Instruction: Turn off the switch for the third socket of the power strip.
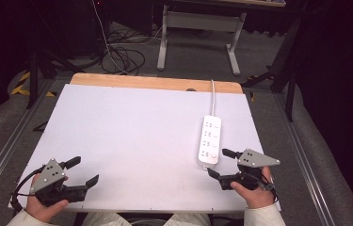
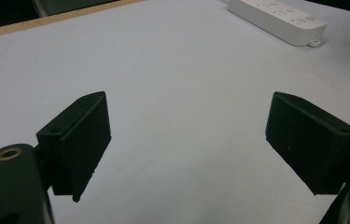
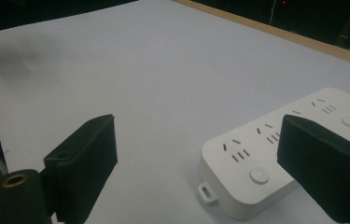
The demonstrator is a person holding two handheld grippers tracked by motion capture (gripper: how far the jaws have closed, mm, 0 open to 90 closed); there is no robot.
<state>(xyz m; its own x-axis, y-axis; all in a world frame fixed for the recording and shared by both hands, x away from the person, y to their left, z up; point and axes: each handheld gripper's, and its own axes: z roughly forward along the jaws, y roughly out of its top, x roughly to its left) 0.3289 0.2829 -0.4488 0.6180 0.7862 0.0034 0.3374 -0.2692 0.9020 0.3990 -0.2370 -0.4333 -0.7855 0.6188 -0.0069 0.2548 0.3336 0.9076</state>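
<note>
Presently, a white power strip (image 1: 209, 141) is lying flat on the white tabletop (image 1: 136, 141), near the right edge and toward the near right corner, its long side running away from the person. Its white cord (image 1: 213, 96) is leading off toward the far edge, where a strip of bare wood is showing along the tabletop.

Left tongs (image 1: 81, 171) are sitting at the near left corner, held in the person's left hand (image 1: 42, 207), with the jaws spread wide and nothing between them. In the left gripper view, the left tongs (image 2: 186, 149) are facing bare white surface, with the power strip (image 2: 277, 18) lying well apart at the top of that view.

Right tongs (image 1: 217, 163) are resting by the near right corner in the right hand (image 1: 254, 193), jaws likewise released and empty, just beside the near end of the power strip. In the right gripper view, the right tongs (image 3: 196, 163) are standing open, and the power strip (image 3: 256, 158) is lying partly behind the right-hand jaw, its sockets and round buttons showing.
</note>
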